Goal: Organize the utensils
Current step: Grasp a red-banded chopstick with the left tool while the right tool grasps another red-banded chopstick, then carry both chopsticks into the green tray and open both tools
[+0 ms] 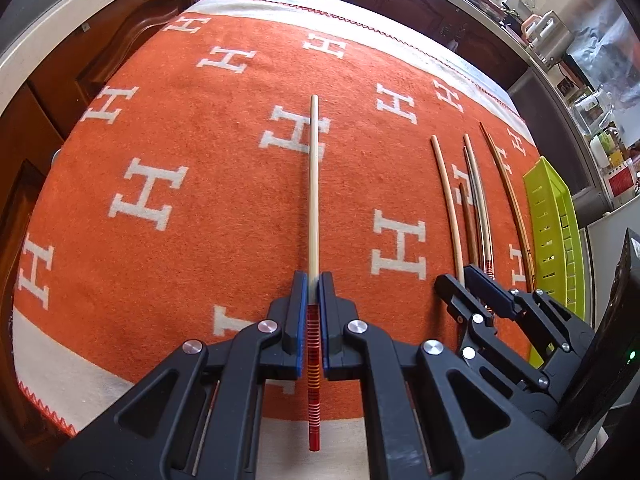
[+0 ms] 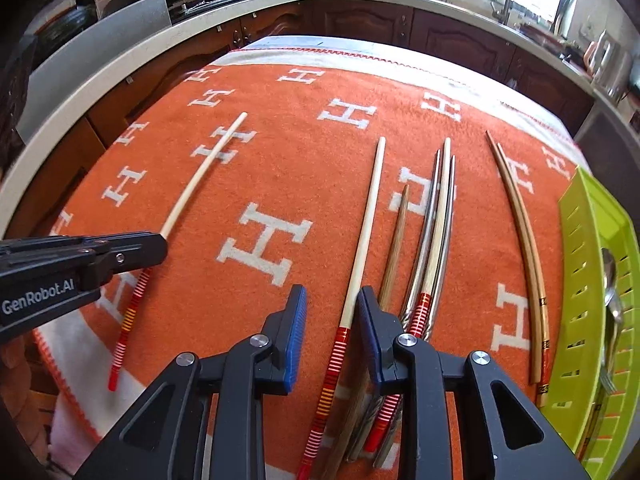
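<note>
The left gripper (image 1: 314,300) was clamped on a pale chopstick (image 1: 314,184) near its red-banded end, the shaft running straight ahead over the orange blanket (image 1: 192,240). The right gripper (image 2: 332,312) stood apart, astride a second pale chopstick (image 2: 362,240) without pressing it; that stick pointed away along the blanket, just left of a bundle of chopsticks (image 2: 430,232). Farther right sat the green tray (image 2: 580,300).
</note>
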`<state>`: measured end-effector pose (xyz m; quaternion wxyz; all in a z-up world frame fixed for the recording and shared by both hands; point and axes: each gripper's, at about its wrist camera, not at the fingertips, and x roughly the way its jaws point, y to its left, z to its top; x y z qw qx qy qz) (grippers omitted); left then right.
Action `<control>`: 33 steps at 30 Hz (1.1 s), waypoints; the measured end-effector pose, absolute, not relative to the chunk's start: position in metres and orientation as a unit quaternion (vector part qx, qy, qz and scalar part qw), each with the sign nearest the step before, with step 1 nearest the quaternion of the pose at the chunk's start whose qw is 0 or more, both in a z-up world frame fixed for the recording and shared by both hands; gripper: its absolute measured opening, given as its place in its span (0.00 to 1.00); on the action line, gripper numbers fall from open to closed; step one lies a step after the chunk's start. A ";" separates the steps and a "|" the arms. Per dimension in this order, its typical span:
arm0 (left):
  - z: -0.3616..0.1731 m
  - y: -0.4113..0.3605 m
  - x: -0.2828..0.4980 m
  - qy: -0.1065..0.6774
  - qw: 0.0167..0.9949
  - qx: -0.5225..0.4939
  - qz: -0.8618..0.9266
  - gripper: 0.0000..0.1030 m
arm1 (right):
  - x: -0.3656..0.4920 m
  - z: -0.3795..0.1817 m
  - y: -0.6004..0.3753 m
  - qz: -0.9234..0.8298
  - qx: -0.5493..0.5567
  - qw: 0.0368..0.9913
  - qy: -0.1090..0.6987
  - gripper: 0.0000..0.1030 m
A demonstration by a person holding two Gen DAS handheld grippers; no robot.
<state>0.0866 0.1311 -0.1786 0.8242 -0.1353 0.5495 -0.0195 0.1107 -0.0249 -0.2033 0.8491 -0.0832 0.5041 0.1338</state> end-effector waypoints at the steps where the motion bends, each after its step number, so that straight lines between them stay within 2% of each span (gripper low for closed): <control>1: -0.178 0.131 0.087 0.549 0.824 -0.135 -0.019 0.03 | 0.110 -0.204 -0.022 0.132 -0.085 0.851 0.502 0.13; 2: -0.178 0.131 0.087 0.549 0.825 -0.135 -0.020 0.03 | 0.108 -0.203 -0.021 0.131 -0.086 0.852 0.500 0.08; 4: -0.175 0.129 0.085 0.547 0.827 -0.132 -0.022 0.03 | 0.108 -0.204 -0.018 0.124 -0.085 0.854 0.498 0.05; 11: -0.155 0.112 0.077 0.531 0.839 -0.111 -0.038 0.03 | 0.109 -0.192 -0.043 0.139 0.007 0.840 0.525 0.05; 17: -0.135 0.082 0.073 0.527 0.842 -0.095 -0.069 0.03 | 0.097 -0.159 -0.089 0.141 0.093 0.846 0.506 0.05; 24: -0.113 0.018 0.072 0.527 0.838 -0.057 -0.126 0.03 | 0.077 -0.125 -0.159 0.110 0.149 0.862 0.472 0.05; 33: -0.092 -0.082 0.086 0.530 0.820 -0.014 -0.214 0.03 | 0.060 -0.115 -0.256 0.049 0.204 0.866 0.454 0.05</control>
